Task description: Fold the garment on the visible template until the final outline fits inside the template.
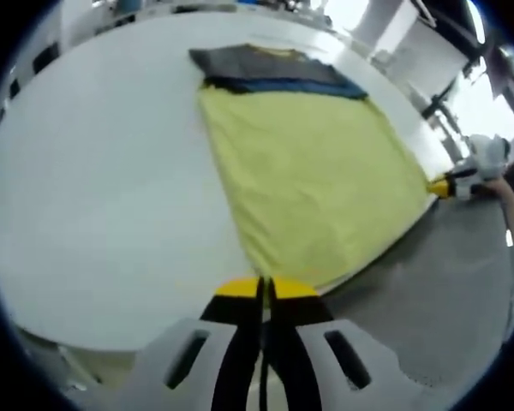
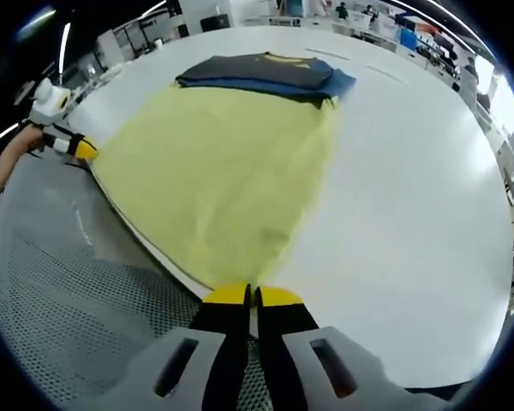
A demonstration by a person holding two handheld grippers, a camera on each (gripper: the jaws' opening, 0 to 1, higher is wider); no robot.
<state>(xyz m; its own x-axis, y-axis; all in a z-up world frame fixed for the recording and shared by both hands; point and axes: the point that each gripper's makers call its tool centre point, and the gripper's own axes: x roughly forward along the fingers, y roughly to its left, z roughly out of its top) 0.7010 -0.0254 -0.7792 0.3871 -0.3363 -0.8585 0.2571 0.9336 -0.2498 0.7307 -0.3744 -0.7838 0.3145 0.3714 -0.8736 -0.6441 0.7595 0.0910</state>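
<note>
Left gripper view: left gripper (image 1: 265, 291) rises from the bottom, yellow tips pressed together, only a thin dark slit between them. The tips sit at the near corner of the yellow cloth (image 1: 313, 184); they seem to pinch its edge, but the pinch itself is hidden under the tips. The cloth spreads away from the jaws, up and to the right, flat on the white table (image 1: 94, 188). Beyond its far end lies the garment (image 1: 270, 70), a dark folded stack with a blue edge, well apart from the jaws. To the right of the jaws, off the table edge, grey mesh fabric (image 1: 445, 291). At the far right the right gripper (image 1: 445, 186) meets the cloth's other near corner, a hand (image 1: 497, 175) behind it.

Right gripper view: right gripper (image 2: 255, 298) rises from the bottom, yellow tips closed against each other at the cloth's (image 2: 214, 171) near corner, apparently gripping the edge; the contact itself is not clearly seen. The cloth runs ahead of the jaws and to the left. The garment (image 2: 265, 73) lies at the far end, dark with a blue layer, some yellow at its collar. White table (image 2: 411, 197) stretches to the right of the jaws. Grey mesh (image 2: 60, 282) sits left of the jaws. At far left, the left gripper (image 2: 84, 151) touches the cloth's other corner.
</note>
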